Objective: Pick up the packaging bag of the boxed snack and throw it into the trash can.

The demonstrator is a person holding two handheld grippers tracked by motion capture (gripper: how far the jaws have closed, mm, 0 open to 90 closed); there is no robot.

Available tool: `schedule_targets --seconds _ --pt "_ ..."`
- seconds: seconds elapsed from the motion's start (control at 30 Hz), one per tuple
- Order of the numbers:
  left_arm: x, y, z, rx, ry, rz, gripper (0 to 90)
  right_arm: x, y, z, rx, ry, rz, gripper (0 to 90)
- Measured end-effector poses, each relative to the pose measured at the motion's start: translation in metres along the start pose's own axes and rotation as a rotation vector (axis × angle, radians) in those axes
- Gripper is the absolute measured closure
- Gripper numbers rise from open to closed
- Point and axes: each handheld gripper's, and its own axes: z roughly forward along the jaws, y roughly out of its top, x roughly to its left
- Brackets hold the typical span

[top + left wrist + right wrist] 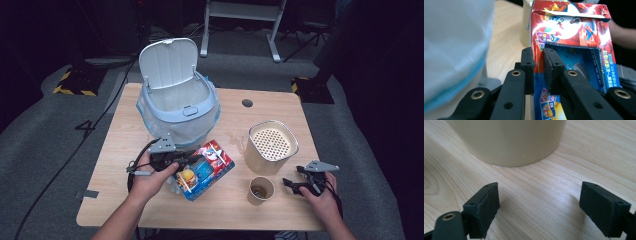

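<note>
Each black claw [192,159] has 2 screw-holed jaws, brass rivets, a grey 3-cornered plate.

I see a light wooden surface [150,205] standing on grey carpet [45,150], lit from above while the room behind falls dark. Beyond it stands a white frame [240,15], with yellow-black hazard tape [75,85] on the floor at left.

**Around your work area**

You have a lidded bin [177,100] with its lid up at the worktop's [125,150] far left. A perforated metal canister [270,147] stands right of centre, and a paper cup [261,190] holding liquid sits just in front of it.
</note>
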Motion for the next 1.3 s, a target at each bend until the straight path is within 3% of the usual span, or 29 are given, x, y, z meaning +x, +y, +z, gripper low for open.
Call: schedule_targets --seconds 0.53,1.3 --pt "0.000 0.056 -0.035 -0.139 0.036 0.068 79.2 0.000 0.000 0.000 0.000 -0.001 -0.001 16.0" --pt "0.003 0.134 -0.066 -0.222 0.094 0.142 79.2 0.000 0.000 0.000 0.001 0.000 -0.001 16.0"
